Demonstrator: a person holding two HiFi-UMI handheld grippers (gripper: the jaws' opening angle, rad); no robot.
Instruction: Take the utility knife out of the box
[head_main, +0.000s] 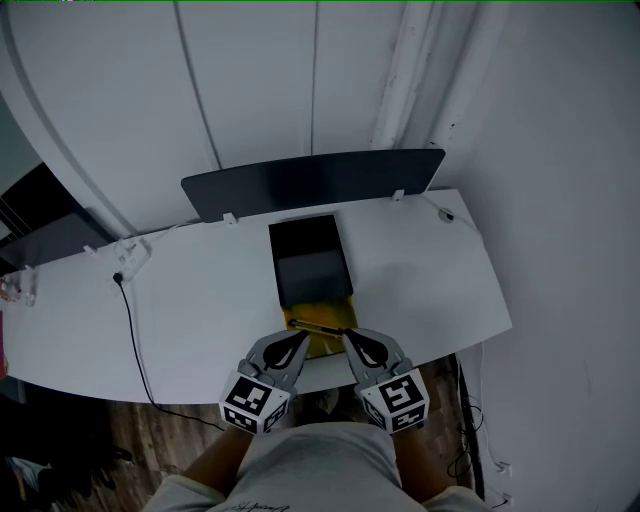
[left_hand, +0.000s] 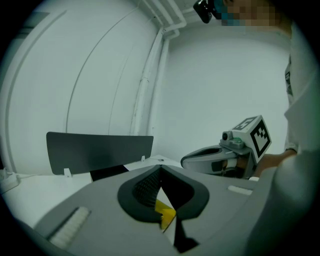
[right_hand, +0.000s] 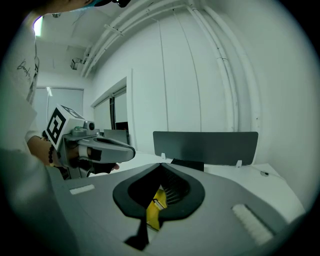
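White table (head_main: 200, 300) against a white wall, dark panel (head_main: 315, 180) standing along its far edge. Black box (head_main: 310, 255) lies straight ahead of both grippers, long axis running away from them. Its yellow inner part (head_main: 318, 314) shows at the near end, directly below and between the tips. Left gripper (head_main: 299, 335) and right gripper (head_main: 348, 336) sit side by side, tips angled in toward each other, both clenched: each gripper view shows the pads meeting at the tip with no gap. Through the hollow behind each tip only a scrap of yellow shows underneath. Key relation: a slim dark bar (head_main: 318, 327) lies crosswise on the yellow, long axis running from one tip to the other, one end at each. Judged to be the utility knife, or else the near edge of the yellow part; too small in the head view to settle. Neither gripper is nearer. Whether either tip pinches that bar or a thin edge cannot be made out: the tips cover the contact from above, and the gripper views look past it. Interior of the box not visible.
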